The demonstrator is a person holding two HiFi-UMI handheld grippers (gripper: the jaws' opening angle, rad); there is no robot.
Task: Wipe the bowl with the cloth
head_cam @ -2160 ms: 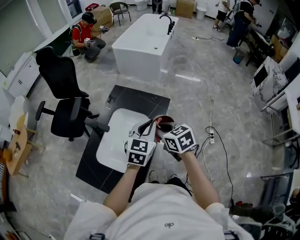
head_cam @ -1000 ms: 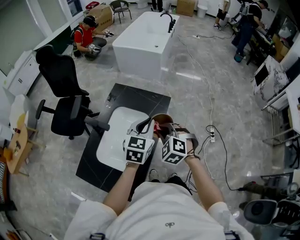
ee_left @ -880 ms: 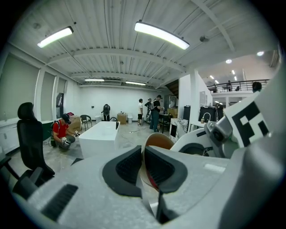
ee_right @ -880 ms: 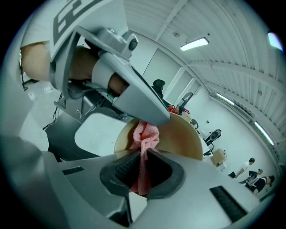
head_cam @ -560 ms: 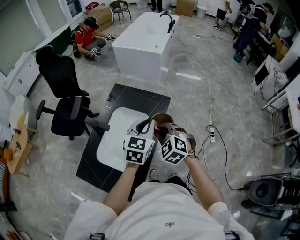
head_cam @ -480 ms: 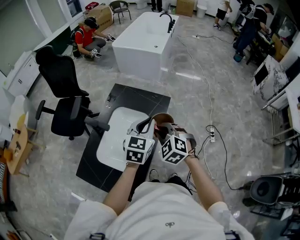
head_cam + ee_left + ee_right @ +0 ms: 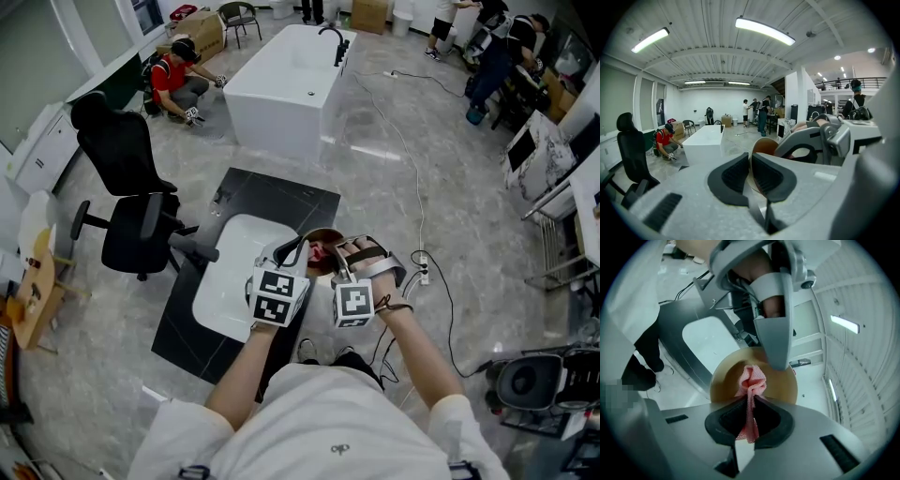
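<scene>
Left gripper (image 7: 751, 174): jaws closed tight on the rim of the brown bowl (image 7: 761, 146), which stands edge-on between the pads. Right gripper (image 7: 750, 420): jaws clamped on the pink mesh cloth (image 7: 751, 379), its bunched end pressed into the bowl's hollow. Both are held in the air, seemingly over the edge of a white basin (image 7: 225, 281) on a black slab (image 7: 281, 202).

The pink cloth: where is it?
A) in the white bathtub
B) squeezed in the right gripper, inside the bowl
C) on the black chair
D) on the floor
B: the right gripper has its jaws shut on the pink cloth, bunched up inside the brown bowl.
</scene>
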